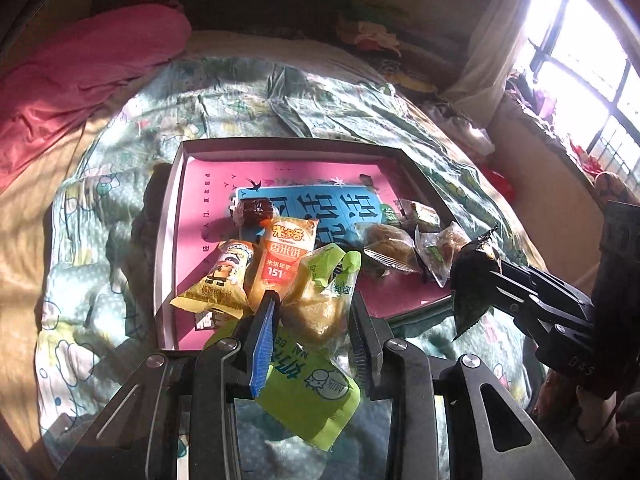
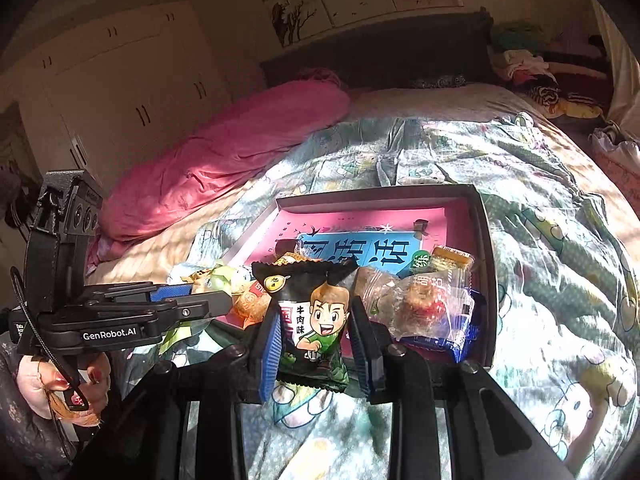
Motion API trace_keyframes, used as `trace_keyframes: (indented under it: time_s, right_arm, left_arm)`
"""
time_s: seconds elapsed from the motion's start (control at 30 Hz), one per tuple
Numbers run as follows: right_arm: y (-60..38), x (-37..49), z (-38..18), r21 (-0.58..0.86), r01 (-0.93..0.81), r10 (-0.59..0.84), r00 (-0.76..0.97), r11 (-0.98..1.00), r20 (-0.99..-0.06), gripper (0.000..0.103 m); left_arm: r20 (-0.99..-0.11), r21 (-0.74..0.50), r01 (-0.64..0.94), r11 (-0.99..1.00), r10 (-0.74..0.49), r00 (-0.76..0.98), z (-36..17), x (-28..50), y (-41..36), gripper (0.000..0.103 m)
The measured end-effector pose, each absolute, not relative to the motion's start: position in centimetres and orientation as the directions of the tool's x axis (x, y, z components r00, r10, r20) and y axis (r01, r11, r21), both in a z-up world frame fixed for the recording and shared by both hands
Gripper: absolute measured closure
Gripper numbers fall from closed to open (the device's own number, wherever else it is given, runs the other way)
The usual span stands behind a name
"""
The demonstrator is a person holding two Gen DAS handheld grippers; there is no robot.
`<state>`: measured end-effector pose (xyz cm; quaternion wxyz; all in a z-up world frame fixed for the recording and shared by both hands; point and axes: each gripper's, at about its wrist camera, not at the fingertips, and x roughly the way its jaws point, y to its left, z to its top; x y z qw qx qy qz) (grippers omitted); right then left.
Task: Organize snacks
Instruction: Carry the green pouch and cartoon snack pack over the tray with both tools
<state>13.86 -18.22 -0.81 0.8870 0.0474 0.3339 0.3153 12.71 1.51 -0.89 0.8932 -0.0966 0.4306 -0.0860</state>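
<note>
My left gripper (image 1: 314, 308) is shut on a green and clear bread packet (image 1: 320, 312), held just above the near edge of a shallow box (image 1: 288, 144) with a pink printed bottom. Inside the box lie a yellow packet (image 1: 218, 280), an orange rice-cracker packet (image 1: 284, 252), a dark cake (image 1: 254, 210) and clear-wrapped cakes (image 1: 390, 246). My right gripper (image 2: 314, 320) is shut on a black beef-flavour packet (image 2: 316, 312) with a cartoon boy, held over the box's (image 2: 376, 194) near edge. In the left wrist view, that right gripper (image 1: 496, 276) holds the black packet (image 1: 472, 284) at the box's right corner.
The box rests on a green patterned bed cover (image 1: 360, 112). A pink quilt (image 2: 224, 152) lies at the far left of the bed, with a white wardrobe (image 2: 120, 92) behind it. A window (image 1: 592, 60) lights the right side. A hand (image 2: 60, 392) grips the left tool.
</note>
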Motion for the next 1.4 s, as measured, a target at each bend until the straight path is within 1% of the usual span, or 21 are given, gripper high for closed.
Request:
trace_keyframes:
  time_s: [0.47,0.9,1.13,1.4]
  right_arm:
    - [-18.0,15.2,-1.3,0.294,-0.500,0.572,0.609,0.814,-0.549,0.071]
    - [-17.1,16.2,-1.9,0.259,-0.500,0.550,0.619,0.827,-0.560,0.071]
    - [-15.9,16.6,-2.8,0.231,-0.512,0.539,0.605,0.827,-0.586,0.071]
    - [-14.9,16.6,-3.8,0.159,-0.508,0.484,0.610,0.846,-0.628,0.071]
  left_arm:
    - [-0.764,-0.232,0.055,0.971,-0.217,0.607,-1.8,14.7,0.8,0.067]
    - [-0.785,-0.224,0.049,0.973,-0.210,0.583,-3.2,15.6,0.1,0.067]
    - [-0.789,-0.216,0.052,0.975,-0.205,0.580,-3.6,15.7,-0.1,0.067]
    - [-0.791,-0.210,0.057,0.976,-0.204,0.576,-3.7,15.8,-0.3,0.067]
